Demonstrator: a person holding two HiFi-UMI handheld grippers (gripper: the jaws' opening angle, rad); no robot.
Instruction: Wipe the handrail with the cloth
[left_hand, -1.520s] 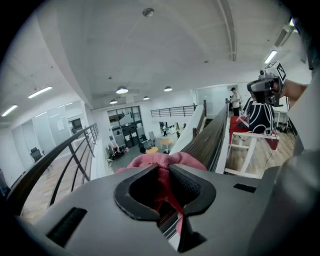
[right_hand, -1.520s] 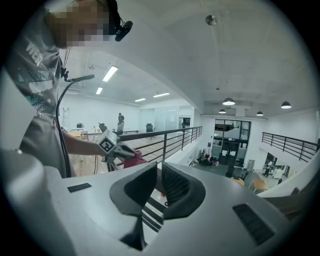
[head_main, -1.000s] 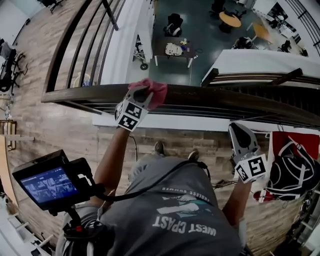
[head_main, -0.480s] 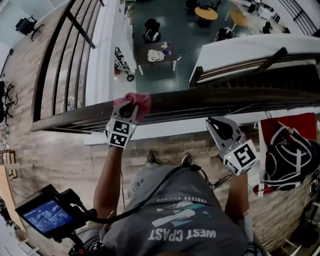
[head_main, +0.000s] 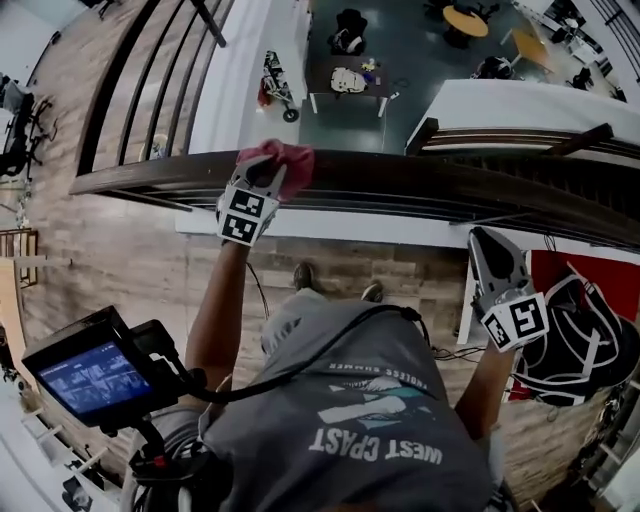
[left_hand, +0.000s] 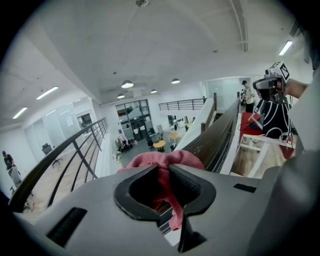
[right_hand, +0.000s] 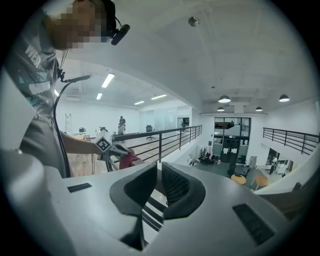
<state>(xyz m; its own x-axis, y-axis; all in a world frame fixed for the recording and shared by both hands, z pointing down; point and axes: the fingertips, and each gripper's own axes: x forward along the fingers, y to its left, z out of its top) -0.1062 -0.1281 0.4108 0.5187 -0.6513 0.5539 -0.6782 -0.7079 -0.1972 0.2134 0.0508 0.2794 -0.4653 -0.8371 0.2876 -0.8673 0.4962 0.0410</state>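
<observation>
Item 1, left gripper (left_hand: 164, 169): I log its jaws as clenched on a bunched pinkish-red cloth (left_hand: 175, 157). The cloth fills the gap between the pads, bulges past the tips and hangs a little below them.

Item 2, cloth: it lies on top of the dark handrail (left_hand: 220, 130), pressed there by the left gripper. In the head view it sits on the rail's left part, and the rail runs on to the right across the frame.

Item 3, right gripper (right_hand: 159, 170): I see its jaws drawn together to a narrow slit with nothing between them. In the head view it is on the person's side of the handrail, apart from it and well to the right of the cloth, with its tips pointing toward the rail.

Item 4, surroundings, near: a wood-plank floor (head_main: 120, 260) lies under the person's shoes. A black-and-white bag (head_main: 585, 335) rests against something red beside the right gripper. A small lit monitor (head_main: 90, 375) on a mount is at the person's left side, cabled to the body of the rig.

Item 5, surroundings, far: beyond the rail is a drop to a lower floor with a round orange table (head_main: 462, 18) and chairs. A black balcony railing (right_hand: 165, 134) borders the walkway on the left
</observation>
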